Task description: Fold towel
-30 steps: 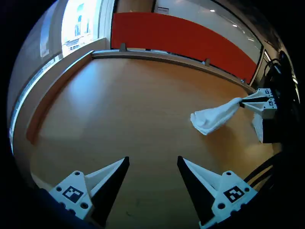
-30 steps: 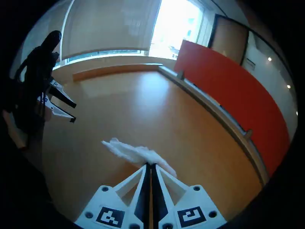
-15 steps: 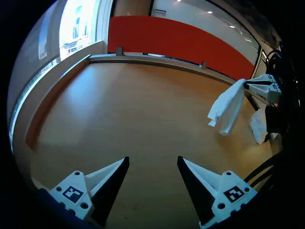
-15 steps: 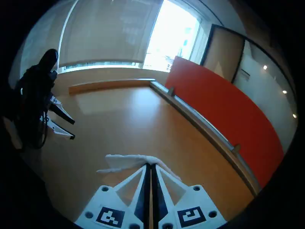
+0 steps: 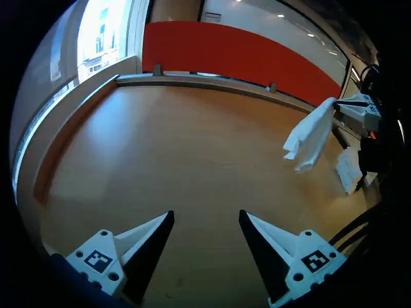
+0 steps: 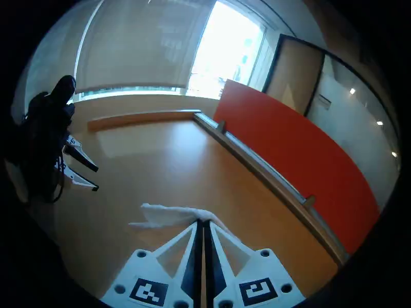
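With the right claw pinched closed on one end of the white towel, which hangs seemingly clear of the wooden bench, and the left claw wide and empty, this looks like the pick-up step; next, the left should catch a free corner.

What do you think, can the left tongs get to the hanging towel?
Probably yes. The left tongs are open and empty, and the towel hangs from the shut right tongs, with nothing between but bare table.
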